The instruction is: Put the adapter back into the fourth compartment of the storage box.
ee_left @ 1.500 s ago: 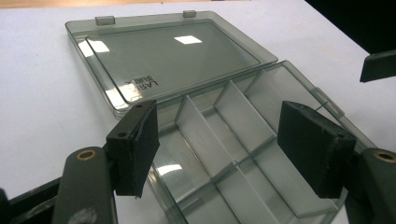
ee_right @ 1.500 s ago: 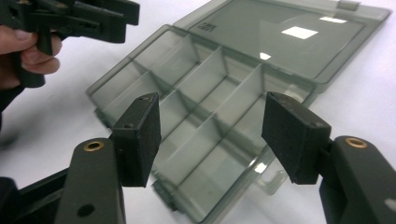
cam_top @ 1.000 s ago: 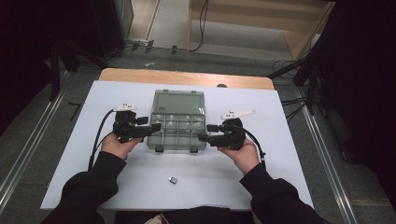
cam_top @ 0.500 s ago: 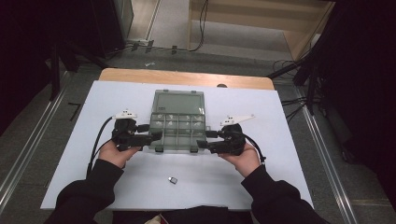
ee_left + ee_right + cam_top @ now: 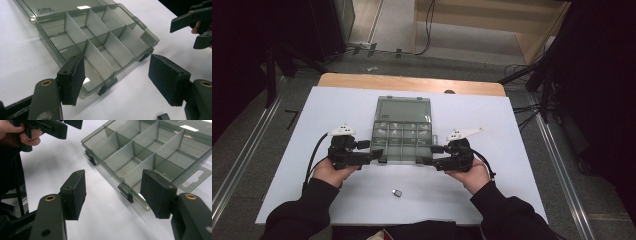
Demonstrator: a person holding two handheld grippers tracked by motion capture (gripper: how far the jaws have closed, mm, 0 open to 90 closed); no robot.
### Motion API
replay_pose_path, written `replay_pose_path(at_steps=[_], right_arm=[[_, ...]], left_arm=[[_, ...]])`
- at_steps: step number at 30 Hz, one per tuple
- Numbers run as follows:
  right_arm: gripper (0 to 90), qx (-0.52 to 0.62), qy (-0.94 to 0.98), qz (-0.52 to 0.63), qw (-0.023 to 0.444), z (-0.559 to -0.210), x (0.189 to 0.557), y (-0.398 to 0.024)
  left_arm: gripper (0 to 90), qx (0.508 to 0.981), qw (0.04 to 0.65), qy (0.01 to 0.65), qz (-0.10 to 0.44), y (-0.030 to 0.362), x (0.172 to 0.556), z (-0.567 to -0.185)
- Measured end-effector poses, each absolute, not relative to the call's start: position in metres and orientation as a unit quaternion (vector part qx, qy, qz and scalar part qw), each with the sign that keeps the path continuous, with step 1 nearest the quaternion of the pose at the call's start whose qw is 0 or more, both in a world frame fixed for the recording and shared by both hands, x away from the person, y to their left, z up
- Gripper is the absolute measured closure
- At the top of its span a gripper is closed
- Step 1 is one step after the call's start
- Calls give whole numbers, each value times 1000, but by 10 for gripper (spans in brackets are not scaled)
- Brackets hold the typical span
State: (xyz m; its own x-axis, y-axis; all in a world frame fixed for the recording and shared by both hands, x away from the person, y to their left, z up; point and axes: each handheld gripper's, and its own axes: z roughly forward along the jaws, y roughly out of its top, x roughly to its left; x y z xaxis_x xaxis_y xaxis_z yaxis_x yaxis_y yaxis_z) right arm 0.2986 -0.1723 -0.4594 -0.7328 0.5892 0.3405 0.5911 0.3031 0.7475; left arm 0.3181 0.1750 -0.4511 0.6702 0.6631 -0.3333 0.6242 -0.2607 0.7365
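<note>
A clear grey compartment box [image 5: 403, 131] lies open in the middle of the white table, its lid folded flat behind it and its cells bare. My left gripper [image 5: 373, 155] is at the box's front left corner with jaws wide apart. In the left gripper view that gripper [image 5: 120, 80] frames a front latch [image 5: 107, 86], and its pads [image 5: 73, 78] touch nothing. My right gripper [image 5: 430, 155] is at the front right corner, also open. In the right gripper view it [image 5: 115, 195] frames the other latch [image 5: 126, 191] without touching it.
A small dark piece [image 5: 397, 192] lies on the white table sheet [image 5: 512, 150] in front of the box, between the person's forearms. A wooden strip [image 5: 412, 82] borders the table's far edge. Cables trail from both grippers toward the person.
The left gripper has slid back along the box's left side toward the person, to the front corner. The right gripper has barely moved. Both pairs of jaws stay equally wide.
</note>
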Motion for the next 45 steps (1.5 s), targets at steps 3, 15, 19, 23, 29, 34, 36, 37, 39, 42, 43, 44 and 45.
replay_pose_path(at_steps=[3, 15, 19, 23, 29, 34, 36, 37, 39, 42, 43, 44, 45], right_arm=[[357, -363, -811, -459, -3, -461, 297, -172], [357, -357, -813, -460, 6, -462, 291, -168], [357, -353, -816, -458, 8, -463, 290, -163], [357, -346, -822, -453, 7, -464, 290, -158], [357, -342, -823, -453, 12, -465, 289, -153], [357, -336, -828, -448, 18, -467, 288, -146], [357, -335, -830, -446, 21, -467, 287, -143], [357, -334, -831, -444, 23, -468, 287, -141], [357, -332, -833, -441, 25, -469, 286, -138], [357, -329, -836, -438, 26, -470, 285, -135], [356, -330, -836, -438, 27, -470, 285, -133], [357, -329, -837, -437, 28, -471, 285, -132], [357, -329, -838, -435, 27, -471, 285, -131]], left_arm=[[299, 797, 451, 401, 20, 173, 314, -453], [299, 804, 450, 389, 11, 170, 301, -460], [299, 806, 448, 386, 12, 170, 298, -461], [299, 809, 448, 381, 10, 170, 294, -462], [299, 813, 445, 375, 10, 171, 289, -462], [299, 813, 444, 376, 9, 174, 285, -461], [299, 814, 444, 374, 10, 175, 283, -461], [299, 814, 445, 374, 9, 175, 283, -461], [299, 814, 444, 374, 9, 176, 281, -462], [299, 816, 441, 373, 8, 177, 280, -462], [299, 817, 441, 372, 8, 177, 280, -463], [299, 818, 440, 371, 8, 178, 280, -463], [299, 818, 440, 371, 8, 178, 281, -463]])
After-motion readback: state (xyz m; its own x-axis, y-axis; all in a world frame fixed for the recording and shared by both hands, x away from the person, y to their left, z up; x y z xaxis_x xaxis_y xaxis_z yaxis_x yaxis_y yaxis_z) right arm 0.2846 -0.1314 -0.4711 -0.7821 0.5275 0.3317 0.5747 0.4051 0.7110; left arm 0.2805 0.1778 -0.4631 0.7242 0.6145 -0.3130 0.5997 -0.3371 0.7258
